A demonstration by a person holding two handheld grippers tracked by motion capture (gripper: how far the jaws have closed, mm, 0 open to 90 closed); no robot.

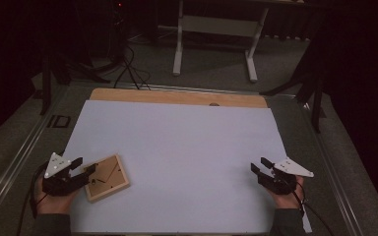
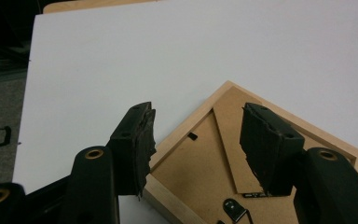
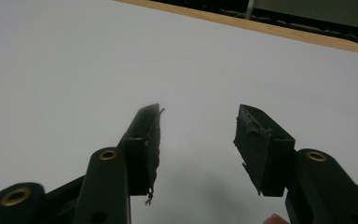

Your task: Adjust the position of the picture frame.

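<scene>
Frame (image 1: 107, 177), wooden, lies back-side up on the white sheet (image 1: 187, 147) covering the table (image 1: 177, 97), near-left corner, turned at an angle. My left tool (image 1: 86, 166) hangs just over its near-left edge, jaws spread apart w/ nothing between them; backing board and a small metal hanger (image 2: 235, 208) show betw. the jaws. My right tool (image 1: 258, 166) sits well apart at the right side, jaws likewise wide, over bare sheet.
</scene>
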